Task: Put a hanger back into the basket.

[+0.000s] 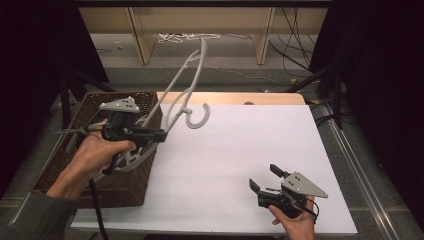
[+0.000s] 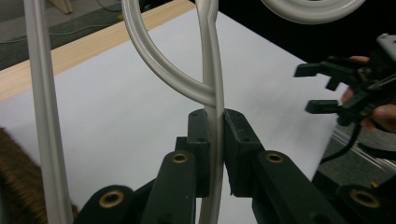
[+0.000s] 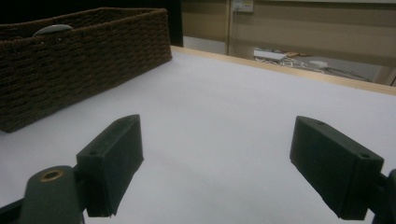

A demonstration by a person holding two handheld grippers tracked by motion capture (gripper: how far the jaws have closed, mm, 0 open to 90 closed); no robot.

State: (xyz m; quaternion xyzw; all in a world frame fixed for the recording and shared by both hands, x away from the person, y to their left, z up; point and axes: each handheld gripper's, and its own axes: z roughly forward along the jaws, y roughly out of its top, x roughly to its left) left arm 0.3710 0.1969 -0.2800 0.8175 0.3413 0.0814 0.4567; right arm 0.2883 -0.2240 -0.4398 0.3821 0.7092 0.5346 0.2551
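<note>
Gripping a white hanger (image 1: 185,85) by its thin bar, left claw (image 1: 159,135) was clamped shut on it, holding it raised and tilted above the basket (image 1: 60,155) at the desk's (image 1: 240,150) left edge; right claw (image 1: 265,179) sat wide and empty over the desk

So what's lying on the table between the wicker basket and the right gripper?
Nothing: in the high view the white table is bare between the wicker basket and the right gripper. The right gripper view shows the same.
</note>
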